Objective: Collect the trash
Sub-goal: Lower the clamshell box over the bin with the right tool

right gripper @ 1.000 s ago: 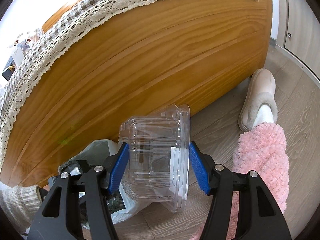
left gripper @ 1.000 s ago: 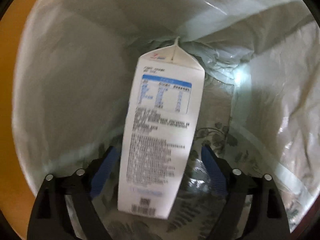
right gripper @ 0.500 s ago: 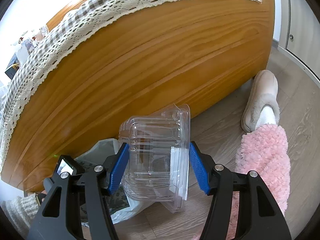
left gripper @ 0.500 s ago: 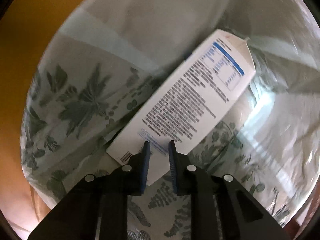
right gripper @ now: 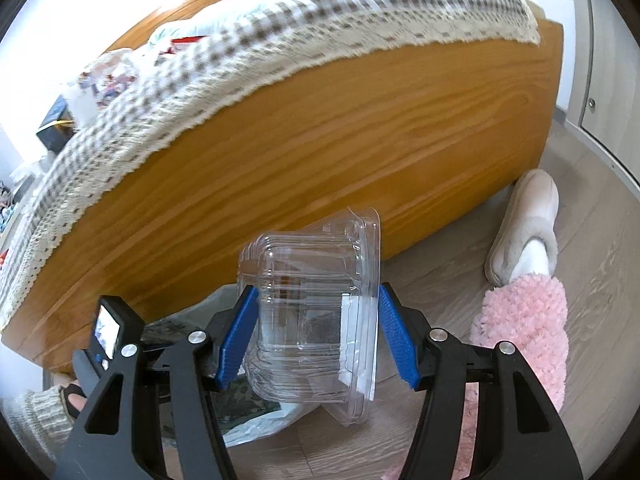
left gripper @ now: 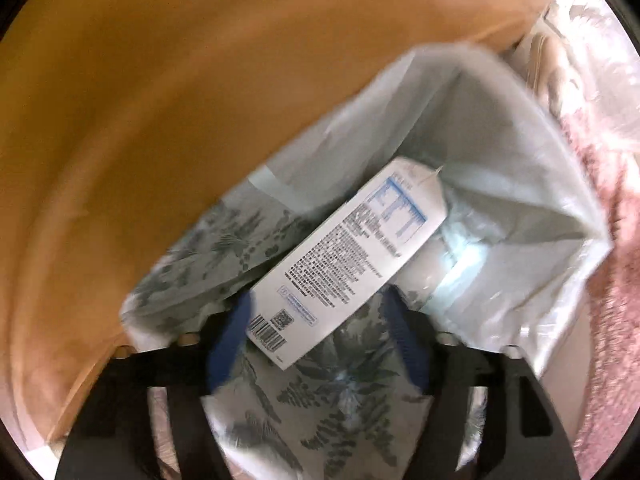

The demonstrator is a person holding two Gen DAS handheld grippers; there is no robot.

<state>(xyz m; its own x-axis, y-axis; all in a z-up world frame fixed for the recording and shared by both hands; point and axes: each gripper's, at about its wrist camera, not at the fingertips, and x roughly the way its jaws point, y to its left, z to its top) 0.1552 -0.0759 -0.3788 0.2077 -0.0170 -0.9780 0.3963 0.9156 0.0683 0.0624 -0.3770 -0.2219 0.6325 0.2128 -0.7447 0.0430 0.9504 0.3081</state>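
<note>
Carton dropped in the bag, tub gripped

Left gripper (left gripper: 316, 344) jaws, just reopened, are spread above the milk carton (left gripper: 348, 264) in the trash bag (left gripper: 516, 184); the clear tub (right gripper: 316, 320) is pinched by the right gripper (right gripper: 318, 338) beside the wooden table (right gripper: 320, 128) over grey plank floor (right gripper: 600, 264).

This is a home. A wooden desk (right gripper: 320, 152) wears a checked cloth with lace (right gripper: 280, 40), and a fluffy slipper (right gripper: 528, 224) stands on the wood floor (right gripper: 600, 280) at right.

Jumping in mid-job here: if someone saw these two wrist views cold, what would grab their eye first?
First, the white printed carton lying slantwise inside the pale leaf-patterned trash bag, just beyond the open left gripper, whose jaws have just been opening. Next, the clear plastic clamshell container clamped in the right gripper above the wooden floor, beside a fluffy pink trouser leg.
</note>
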